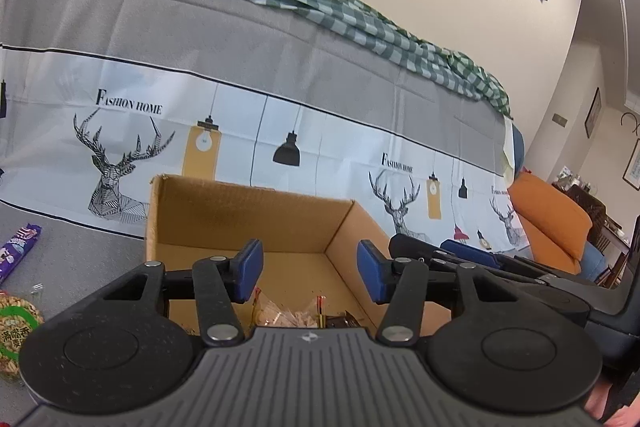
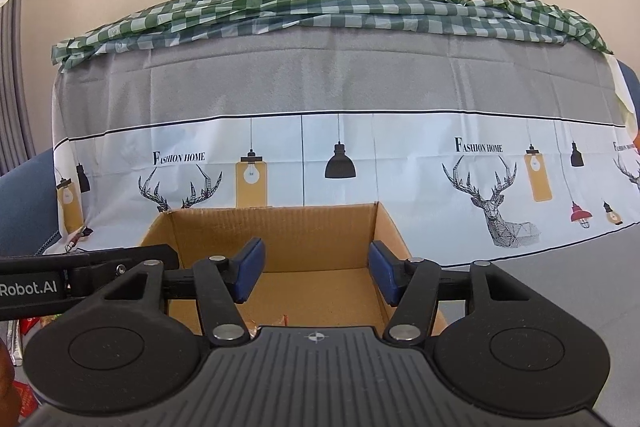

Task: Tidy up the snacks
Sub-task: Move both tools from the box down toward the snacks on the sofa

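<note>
An open cardboard box [image 1: 256, 215] stands on the grey cloth-covered surface; it also shows in the right wrist view [image 2: 272, 227]. Clear-wrapped snack packets [image 1: 288, 313] lie on its floor near the front. My left gripper [image 1: 310, 273] is open and empty, held above the box's near edge. My right gripper [image 2: 316, 275] is open and empty, also over the box; its body shows at right in the left wrist view [image 1: 472, 255]. A purple snack pack [image 1: 18, 247] and a clear bag of peanuts [image 1: 16, 331] lie left of the box.
A printed deer-and-lamp cloth [image 2: 340, 155] covers a sofa back behind the box, with a green checked cloth [image 2: 320, 11] on top. An orange cushion [image 1: 552, 223] lies at the right. Red snack wrappers [image 2: 28, 331] show at the lower left in the right wrist view.
</note>
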The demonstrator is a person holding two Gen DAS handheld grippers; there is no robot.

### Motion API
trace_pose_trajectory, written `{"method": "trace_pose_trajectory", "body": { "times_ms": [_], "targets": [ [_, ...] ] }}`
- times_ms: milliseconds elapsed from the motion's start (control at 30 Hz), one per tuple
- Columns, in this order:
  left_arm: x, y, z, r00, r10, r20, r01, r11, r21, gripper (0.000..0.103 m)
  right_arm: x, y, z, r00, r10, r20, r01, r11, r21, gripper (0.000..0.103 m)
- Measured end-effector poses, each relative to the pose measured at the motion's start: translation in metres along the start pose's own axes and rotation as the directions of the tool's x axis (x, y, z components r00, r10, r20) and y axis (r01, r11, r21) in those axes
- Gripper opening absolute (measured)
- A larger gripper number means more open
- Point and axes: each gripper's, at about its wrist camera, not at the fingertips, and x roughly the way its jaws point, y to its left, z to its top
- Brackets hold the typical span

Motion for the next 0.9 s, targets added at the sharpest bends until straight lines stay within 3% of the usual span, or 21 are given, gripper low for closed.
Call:
{"method": "trace_pose_trajectory", "body": {
  "times_ms": [200,367,633,733,867,900],
  "targets": [
    [-0.015,0.014,0.004,1.000,0.012,0.014,-0.011,0.999,-0.040,0.048,0.000,0.016,0.003,1.000,0.025,0.005,-0.025,1.000,0.004,0.061],
    [-0.037,0.034,0.007,0.998,0.060,-0.010,-0.060,0.996,-0.067,0.041,-0.002,0.039,0.007,0.998,0.058,0.016,-0.058,0.998,0.026,0.061],
    [-0.087,0.077,0.021,0.984,0.167,-0.057,-0.165,0.986,0.037,0.034,-0.007,0.089,0.012,0.988,0.147,0.040,-0.150,0.986,0.079,0.061],
    [-0.105,0.105,0.015,0.966,0.250,-0.064,-0.245,0.966,0.082,0.034,-0.010,0.114,0.009,0.981,0.191,0.040,-0.194,0.979,0.063,0.061],
    [-0.119,0.167,-0.010,0.934,0.327,-0.144,-0.340,0.937,-0.082,0.033,-0.012,0.152,0.000,0.963,0.267,0.023,-0.268,0.963,0.014,0.061],
    [-0.126,0.180,-0.013,0.939,0.322,-0.119,-0.337,0.931,-0.139,0.033,-0.012,0.161,-0.002,0.958,0.286,0.016,-0.286,0.958,0.001,0.061]
  ]
}}
